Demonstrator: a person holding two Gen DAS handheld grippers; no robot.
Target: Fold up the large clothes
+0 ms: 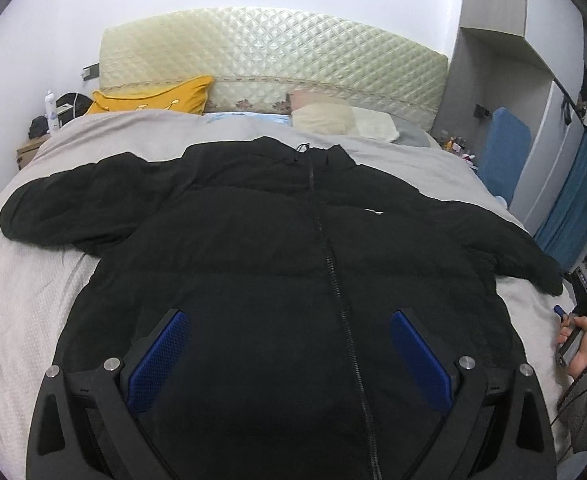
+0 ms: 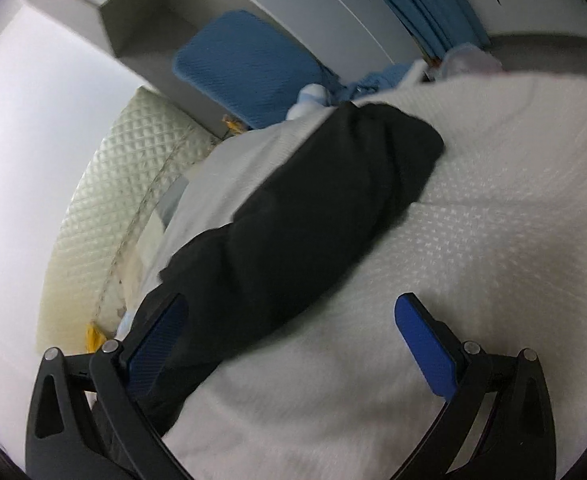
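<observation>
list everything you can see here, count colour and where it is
jacket: 1, black, spread zipped and front up on the bed, sleeves out
bed cover: 1, pale grey-white, under the jacket
headboard: 1, cream quilted, far end
cushion: 1, yellow, far left
pillows: 2, beige and cream, by the headboard
blue pad: 1, upright at right of the bed
nightstand: 1, wooden, far left
left tool: open above the jacket's hem
right tool: open over the right sleeve
</observation>
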